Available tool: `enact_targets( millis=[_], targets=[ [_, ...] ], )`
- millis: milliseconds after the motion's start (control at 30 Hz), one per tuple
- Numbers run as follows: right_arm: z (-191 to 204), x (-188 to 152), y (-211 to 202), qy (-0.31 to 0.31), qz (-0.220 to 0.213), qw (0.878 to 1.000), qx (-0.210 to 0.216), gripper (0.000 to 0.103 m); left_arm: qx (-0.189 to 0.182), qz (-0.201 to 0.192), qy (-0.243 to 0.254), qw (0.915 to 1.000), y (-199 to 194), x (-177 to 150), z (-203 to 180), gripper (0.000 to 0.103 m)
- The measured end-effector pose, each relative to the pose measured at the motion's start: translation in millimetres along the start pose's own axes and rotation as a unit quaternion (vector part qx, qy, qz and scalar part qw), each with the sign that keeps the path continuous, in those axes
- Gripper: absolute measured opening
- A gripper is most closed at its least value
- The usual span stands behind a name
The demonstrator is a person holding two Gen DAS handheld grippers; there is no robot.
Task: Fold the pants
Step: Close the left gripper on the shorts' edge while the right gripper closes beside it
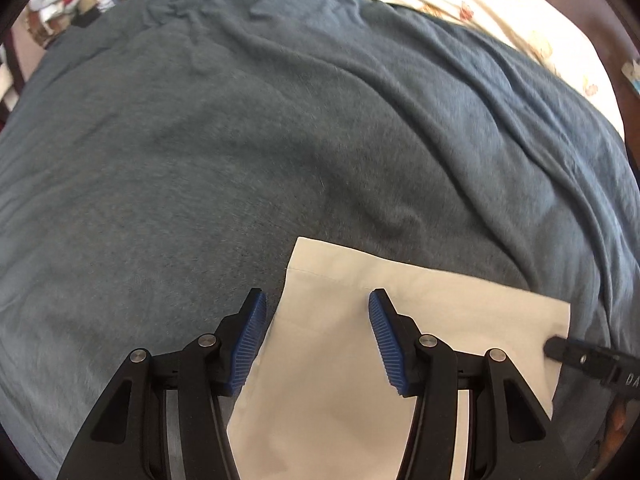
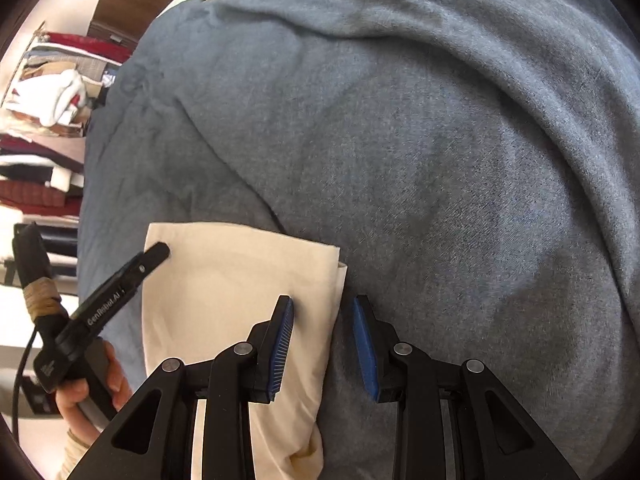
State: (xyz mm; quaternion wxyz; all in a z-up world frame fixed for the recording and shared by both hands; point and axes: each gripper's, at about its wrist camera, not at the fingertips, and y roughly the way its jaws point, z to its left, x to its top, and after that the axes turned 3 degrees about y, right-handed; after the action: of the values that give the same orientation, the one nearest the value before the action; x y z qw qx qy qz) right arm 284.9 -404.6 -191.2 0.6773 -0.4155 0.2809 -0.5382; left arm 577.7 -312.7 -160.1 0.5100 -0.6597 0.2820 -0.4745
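Observation:
Cream pants (image 1: 352, 352) lie flat on a blue-grey blanket (image 1: 240, 140), their hem end pointing away from me. My left gripper (image 1: 317, 300) is open just above the hem's left part, holding nothing. In the right wrist view the pants (image 2: 224, 280) sit at lower left. My right gripper (image 2: 323, 305) is open, straddling the pants' right edge, empty. The left gripper's fingertip (image 2: 158, 250) shows over the pants' far left corner. The right gripper's tip (image 1: 558, 346) shows at the pants' right edge.
The blanket (image 2: 440, 160) covers a bed. A floral pillow (image 1: 520, 28) lies at the far right. Stacked folded clothes (image 2: 44, 120) stand beside the bed on the left. A hand (image 2: 92, 392) holds the left gripper's handle.

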Motion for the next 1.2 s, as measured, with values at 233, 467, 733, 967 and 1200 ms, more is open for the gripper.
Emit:
enact_targets(
  millis=[233,467,733,967,1200],
  targets=[
    [5,8,6,-0.019,-0.012,1.0,-0.019,0.031,-0.042,0.022,-0.011,0.9988,23,9,15,0.053],
    [8,11,12,-0.036,-0.014,0.999,-0.032,0.031,-0.064,0.028,-0.015,0.9974,37,14,21,0.052],
    [5,12,21,-0.035,-0.013,0.999,-0.024,0.03,-0.094,0.039,-0.022,0.9945,47,19,19,0.023],
    [3,12,16,-0.048,-0.01,0.999,0.006,0.012,-0.088,0.021,-0.008,0.9959,28,24,8,0.014],
    [28,8,-22,-0.109,-0.037,0.993,0.016,0.008,-0.079,-0.023,0.006,0.9966,-25,19,7,0.014]
  ],
)
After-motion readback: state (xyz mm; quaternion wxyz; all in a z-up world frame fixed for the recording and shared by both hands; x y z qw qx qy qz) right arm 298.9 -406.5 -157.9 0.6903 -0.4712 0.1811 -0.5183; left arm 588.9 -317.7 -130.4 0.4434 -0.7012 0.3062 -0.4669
